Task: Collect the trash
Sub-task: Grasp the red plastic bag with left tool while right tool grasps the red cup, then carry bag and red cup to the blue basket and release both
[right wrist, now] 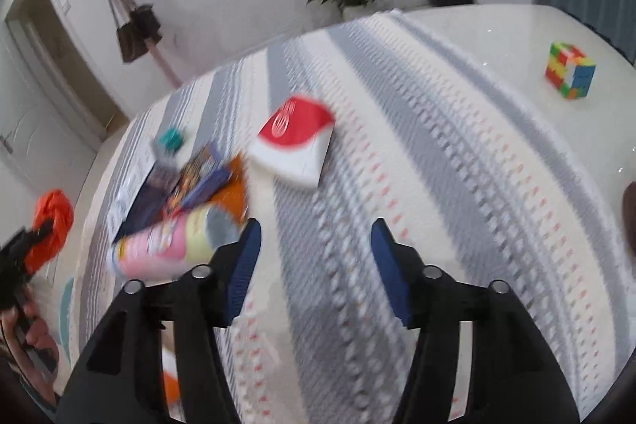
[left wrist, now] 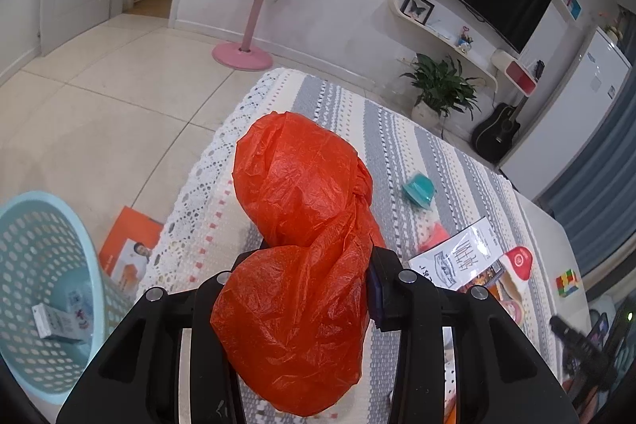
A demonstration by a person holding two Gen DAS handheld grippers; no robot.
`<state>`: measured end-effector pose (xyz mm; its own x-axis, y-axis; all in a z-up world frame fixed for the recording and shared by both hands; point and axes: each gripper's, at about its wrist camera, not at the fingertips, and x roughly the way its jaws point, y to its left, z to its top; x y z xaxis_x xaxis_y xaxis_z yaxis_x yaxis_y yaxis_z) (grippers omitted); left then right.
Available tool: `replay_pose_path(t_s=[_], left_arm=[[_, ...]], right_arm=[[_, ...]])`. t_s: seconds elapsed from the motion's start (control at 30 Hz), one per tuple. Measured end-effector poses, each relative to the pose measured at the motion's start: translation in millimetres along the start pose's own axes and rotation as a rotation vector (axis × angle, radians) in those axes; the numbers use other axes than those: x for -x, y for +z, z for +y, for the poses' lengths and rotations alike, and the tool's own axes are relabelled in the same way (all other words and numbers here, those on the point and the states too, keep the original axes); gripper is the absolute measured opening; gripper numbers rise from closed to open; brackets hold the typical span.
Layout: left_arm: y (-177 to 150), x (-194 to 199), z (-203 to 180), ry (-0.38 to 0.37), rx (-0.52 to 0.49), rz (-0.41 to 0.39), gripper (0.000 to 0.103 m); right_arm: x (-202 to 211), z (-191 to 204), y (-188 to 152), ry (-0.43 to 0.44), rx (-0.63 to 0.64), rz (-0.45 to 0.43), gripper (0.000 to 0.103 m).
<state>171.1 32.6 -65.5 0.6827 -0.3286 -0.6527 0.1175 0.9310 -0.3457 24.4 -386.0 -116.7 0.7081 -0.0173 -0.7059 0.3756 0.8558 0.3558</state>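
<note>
My left gripper (left wrist: 302, 261) is shut on a crumpled orange plastic bag (left wrist: 302, 209) and holds it above the left edge of the striped tablecloth (left wrist: 397, 146). The bag also shows small at the left of the right wrist view (right wrist: 51, 221). A light blue mesh waste basket (left wrist: 43, 289) stands on the floor at lower left with a white carton inside. My right gripper (right wrist: 316, 241) is open and empty over the cloth. A red-and-white packet (right wrist: 296, 142), a pink and yellow wrapper (right wrist: 175, 245) and printed leaflets (right wrist: 187, 185) lie to its left and ahead. A teal cup (left wrist: 417, 189) lies on the cloth.
A Rubik's cube (right wrist: 570, 70) sits on the bare white table at right. An orange box (left wrist: 127, 249) lies on the floor beside the basket. A pink coat stand (left wrist: 250, 26), a potted plant (left wrist: 441, 86), a guitar (left wrist: 497, 130) and a wall TV stand beyond the table.
</note>
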Motion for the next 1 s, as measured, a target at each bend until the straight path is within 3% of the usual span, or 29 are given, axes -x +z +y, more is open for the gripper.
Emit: replay_pose_path(t_s=[0.23,0.47,0.67,0.83,0.93,1.0], left_arm=[[-0.3,-1.2,-0.7,0.003,-0.014,0.009,0.037],[1.2,-2.0,-2.3,0.015,-0.038,0.015,0.037],[0.3,-2.5,-4.7,0.022,-0.062,0.018,0.037],[-1.6,-3.0,-4.6,0.027,-0.068,0.024,0.037],[-1.5,-3.2,-3.5,0.030,-0.065,0.026,0.037],[-1.5,-2.9,-3.4,0.032,-0.067,0.025,0.037]], right_arm=[[-60.4,12.9,43.6,0.056,-0.006,0.068,0.063],[-109.8,9.5,52.9,0.003,-0.076,0.136,0.064],[-121.0,14.9,63.4,-0.015,-0.080,0.121,0.063],[-126.7,27.6,64.6,-0.025,-0.069,0.128,0.055],[-130.9,35.2,70.1,-0.015,-0.072,0.140,0.045],[-128.2,41.4,72.0,-0.002,-0.055,0.139,0.033]])
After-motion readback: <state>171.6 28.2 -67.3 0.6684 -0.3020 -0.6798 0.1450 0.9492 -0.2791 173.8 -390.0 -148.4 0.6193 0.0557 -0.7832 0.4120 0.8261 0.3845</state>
